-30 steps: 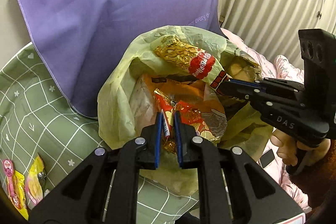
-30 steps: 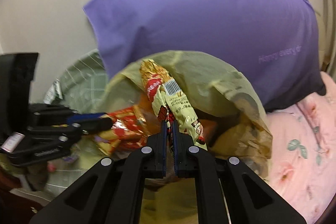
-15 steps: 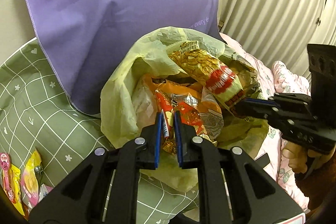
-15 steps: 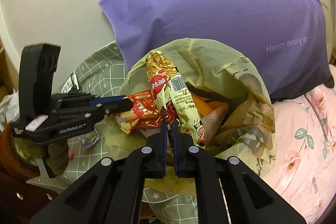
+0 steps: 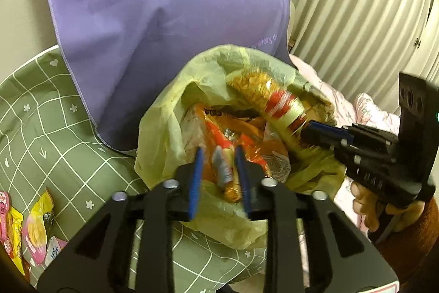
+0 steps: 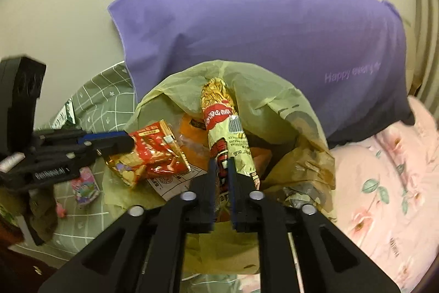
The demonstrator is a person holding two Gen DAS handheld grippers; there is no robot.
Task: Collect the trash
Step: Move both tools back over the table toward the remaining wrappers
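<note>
A yellow-green plastic bag (image 5: 164, 133) (image 6: 274, 106) lies open on the bed, holding several snack wrappers. My left gripper (image 5: 219, 158) hangs over its near rim, jaws opening. A red and orange wrapper (image 5: 223, 169) stands loose between the blue pads with a gap on each side. The right gripper (image 6: 221, 166) is at the bag's mouth too, its jaws also opening. The end of a long gold, red and cream packet (image 6: 219, 114) (image 5: 271, 98) lies between them, and the pads do not press it. The right wrist view shows the left gripper (image 6: 120, 140) beside the red wrapper (image 6: 153, 150).
A purple pillow (image 5: 164, 18) (image 6: 274, 32) leans behind the bag. Green checked bedding (image 5: 49, 128) lies on the left, with loose wrappers (image 5: 35, 227) and a small pink packet (image 6: 85, 186). Pink floral bedding (image 6: 384, 183) and pleated curtains (image 5: 370, 18) are on the right. A hand (image 5: 365, 205) holds the right gripper.
Both grippers' jaws have parted from shut. The red wrapper and the long packet, pinched before, now sit loose between the pads. The long packet has tipped lower into the bag.
</note>
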